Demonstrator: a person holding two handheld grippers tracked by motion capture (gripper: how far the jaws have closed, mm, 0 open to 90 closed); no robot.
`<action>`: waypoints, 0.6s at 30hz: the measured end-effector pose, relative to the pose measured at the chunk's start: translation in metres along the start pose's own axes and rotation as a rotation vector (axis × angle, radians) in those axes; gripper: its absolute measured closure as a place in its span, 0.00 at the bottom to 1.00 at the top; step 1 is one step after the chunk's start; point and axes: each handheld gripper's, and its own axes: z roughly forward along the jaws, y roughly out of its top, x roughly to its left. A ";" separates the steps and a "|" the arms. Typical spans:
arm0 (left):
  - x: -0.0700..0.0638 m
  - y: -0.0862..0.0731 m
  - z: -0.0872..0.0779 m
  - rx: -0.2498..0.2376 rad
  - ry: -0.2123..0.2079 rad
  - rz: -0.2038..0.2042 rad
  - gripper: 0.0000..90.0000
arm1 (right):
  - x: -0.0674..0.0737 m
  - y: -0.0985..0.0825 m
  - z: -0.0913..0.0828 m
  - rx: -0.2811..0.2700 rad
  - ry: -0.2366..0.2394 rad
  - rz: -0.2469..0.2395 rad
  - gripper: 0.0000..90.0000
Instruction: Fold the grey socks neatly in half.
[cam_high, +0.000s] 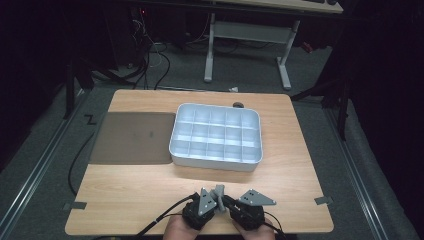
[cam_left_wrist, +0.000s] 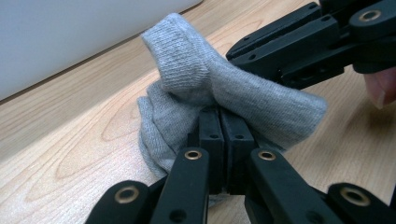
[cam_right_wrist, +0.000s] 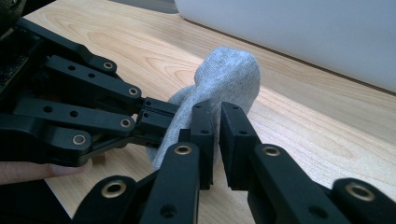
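A soft grey ribbed knit sock (cam_left_wrist: 261, 100), heather-flecked, one even shade from cuff to toe. The left black hand-held gripper (cam_left_wrist: 226, 140) is matte black, with brass-coloured rivets glinting along its links; the right black hand-held gripper (cam_right_wrist: 217, 135) matches it, black links and the same brassy pins. In the high view, each carries a pale grey three-cornered plate. Under them the light wooden counter (cam_high: 150, 195) is warm honey-tan, streaked with darker oval grain rings. At twelve o'clock from the grippers, the pale blue-grey plastic compartment tray (cam_high: 216, 159) is plain and unpatterned. At ten o'clock lies a dull brown flat rectangular mat (cam_high: 132, 137), uniform and muted. The grey carpeted floor (cam_high: 45, 200) is speckled and dim.
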 end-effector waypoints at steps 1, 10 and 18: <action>0.000 0.000 0.000 0.001 -0.003 -0.003 0.98 | 0.000 0.000 0.000 0.000 0.000 0.002 0.94; 0.006 0.000 -0.001 -0.003 -0.034 -0.039 0.96 | 0.001 0.000 0.000 0.014 -0.018 -0.007 0.94; 0.008 0.000 -0.003 -0.009 -0.038 -0.048 0.95 | 0.000 -0.002 0.000 0.020 -0.040 -0.018 0.97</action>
